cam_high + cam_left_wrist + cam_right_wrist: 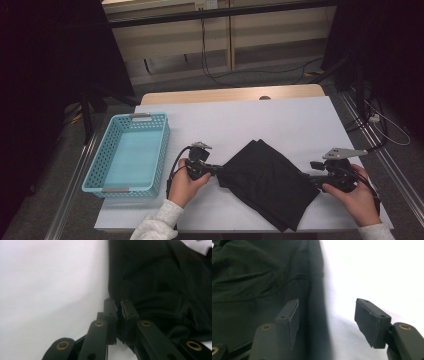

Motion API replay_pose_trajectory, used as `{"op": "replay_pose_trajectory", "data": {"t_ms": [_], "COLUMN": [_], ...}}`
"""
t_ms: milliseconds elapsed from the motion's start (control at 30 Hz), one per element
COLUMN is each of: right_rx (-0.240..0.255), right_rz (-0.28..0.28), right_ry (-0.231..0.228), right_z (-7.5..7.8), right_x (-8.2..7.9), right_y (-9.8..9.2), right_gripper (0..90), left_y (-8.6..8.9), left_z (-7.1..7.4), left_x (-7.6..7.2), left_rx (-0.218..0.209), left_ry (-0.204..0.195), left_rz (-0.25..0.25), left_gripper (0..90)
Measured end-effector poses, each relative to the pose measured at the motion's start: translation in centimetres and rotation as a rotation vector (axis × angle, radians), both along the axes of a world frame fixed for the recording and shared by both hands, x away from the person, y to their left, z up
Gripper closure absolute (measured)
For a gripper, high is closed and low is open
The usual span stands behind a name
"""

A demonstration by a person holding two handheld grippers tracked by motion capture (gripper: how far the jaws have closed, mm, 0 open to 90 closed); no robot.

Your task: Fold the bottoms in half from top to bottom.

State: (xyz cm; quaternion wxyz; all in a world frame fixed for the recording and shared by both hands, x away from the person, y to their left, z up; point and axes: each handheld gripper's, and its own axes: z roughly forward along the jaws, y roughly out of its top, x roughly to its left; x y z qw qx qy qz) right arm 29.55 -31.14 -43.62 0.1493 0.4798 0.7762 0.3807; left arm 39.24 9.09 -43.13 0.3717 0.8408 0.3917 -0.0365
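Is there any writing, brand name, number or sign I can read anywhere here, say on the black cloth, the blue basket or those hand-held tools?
None can be read: the black cloth, the blue basket, the white table cover, the left gripper and the right gripper all show plain surfaces without lettering.

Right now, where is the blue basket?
In the high view the blue basket sits at the table's left edge, just left of the left tongs and the black cloth.
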Motion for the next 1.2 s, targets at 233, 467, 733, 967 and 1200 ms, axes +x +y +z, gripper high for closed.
{"op": "replay_pose_trajectory", "data": {"t_ms": [233,467,733,967,1200], "right_rx": [-0.005,-0.005,-0.004,-0.005,0.002], "right_rz": [0.014,0.019,0.031,0.029,0.029], "right_ry": [-0.005,-0.012,-0.008,-0.004,-0.012], "right_z": [0.0,0.2,0.3,0.2,0.4], "right_x": [-0.2,-0.4,-0.5,-0.4,-0.7], "right_y": [0.9,1.2,1.4,1.3,2.3], "right_gripper": [36.4,36.0,35.6,35.4,33.7], "left_y": [2.2,3.0,2.7,1.9,2.0], "left_z": [0.0,0.3,-1.0,-1.1,-1.2], "left_x": [1.9,1.6,0.3,-0.1,0.7], "left_rx": [0.025,0.029,0.056,0.091,0.045], "left_ry": [-0.018,-0.048,0.009,-0.024,0.032], "left_rz": [0.105,0.147,0.143,0.156,0.178], "left_gripper": [83.6,48.9,38.6,62.5,82.8]}}
